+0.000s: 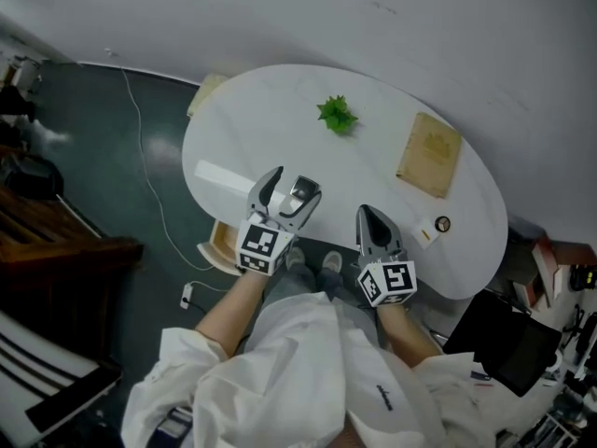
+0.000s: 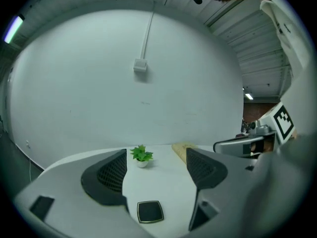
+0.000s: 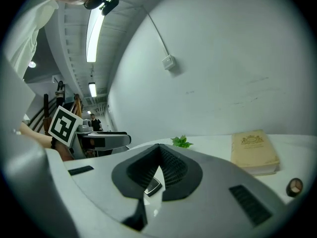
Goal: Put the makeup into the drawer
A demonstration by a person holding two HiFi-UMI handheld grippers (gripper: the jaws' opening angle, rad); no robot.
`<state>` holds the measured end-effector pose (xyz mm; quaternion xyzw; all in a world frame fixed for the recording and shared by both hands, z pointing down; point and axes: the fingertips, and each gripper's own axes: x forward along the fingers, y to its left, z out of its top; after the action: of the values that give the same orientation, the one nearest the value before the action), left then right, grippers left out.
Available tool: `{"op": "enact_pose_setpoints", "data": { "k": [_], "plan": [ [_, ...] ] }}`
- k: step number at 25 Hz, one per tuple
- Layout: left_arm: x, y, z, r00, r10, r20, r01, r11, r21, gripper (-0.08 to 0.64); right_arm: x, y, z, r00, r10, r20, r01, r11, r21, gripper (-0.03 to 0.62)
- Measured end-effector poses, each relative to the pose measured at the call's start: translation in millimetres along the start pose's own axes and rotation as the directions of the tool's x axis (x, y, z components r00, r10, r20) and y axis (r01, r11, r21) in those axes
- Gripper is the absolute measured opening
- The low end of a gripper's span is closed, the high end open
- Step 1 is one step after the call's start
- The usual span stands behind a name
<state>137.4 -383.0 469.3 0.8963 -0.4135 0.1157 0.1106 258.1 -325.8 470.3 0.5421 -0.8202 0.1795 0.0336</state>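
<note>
Between the left gripper's [image 2: 157,153] fingers [image 2: 111,175] there's a wide gap, and they aren't holding anything. The makeup, a little dark square compact [image 2: 150,211] with a pale metal rim, lies flat on the table [image 1: 261,101] down inside that gap, close to the base of the jaws. As far as I can tell neither pad is touching it. Over on the other side, the right gripper [image 3: 159,148] has its tips pressed together with nothing caught in them, and it hovers just beside the left one near the front edge of the table. You can spot the compact through the slit under its closed tips. Further out on the table there's a small green plant [image 1: 337,114], a tan book [image 1: 430,154] off to the right, and a tiny round thing [image 1: 443,223] near the right edge that might be more makeup, though it's too small to say. As for the drawer, honestly I can't pick it out for sure. There's a tan shape [image 1: 222,241] poking out under the near-left table edge that could be it, but no promises. So my read on progress: basically nothing is banked yet. The compact is lined up for a grab but not pinched, and the squeeze, the lift, the carry to the drawer and the drop-in are all still to do.
</note>
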Motion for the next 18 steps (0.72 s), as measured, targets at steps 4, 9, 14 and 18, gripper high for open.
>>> {"op": "enact_pose_setpoints", "data": {
  "k": [4,9,14,18],
  "plan": [
    [10.9,4.7,-43.7,0.997,0.0,-0.075,-0.002,1.0,-0.024,0.364,23.1,5.4,-31.0,0.998,-0.002,-0.063,0.002,1.0,-0.008,0.017],
    [26.9,11.6,-90.6,0.988,0.006,-0.155,-0.012,0.999,-0.038,0.364,44.2,5.1,-66.4,0.99,-0.011,-0.137,0.01,1.0,-0.008,0.017],
    [45.3,16.1,-127.6,0.973,0.011,-0.229,-0.021,0.999,-0.038,0.367,59.2,-0.8,-90.9,0.984,-0.017,-0.179,0.016,1.0,-0.002,0.017],
    [58.1,16.2,-152.0,0.959,0.015,-0.284,-0.025,0.999,-0.032,0.373,67.7,-2.9,-105.2,0.98,-0.021,-0.196,0.023,1.0,0.007,0.017]
  ]
}}
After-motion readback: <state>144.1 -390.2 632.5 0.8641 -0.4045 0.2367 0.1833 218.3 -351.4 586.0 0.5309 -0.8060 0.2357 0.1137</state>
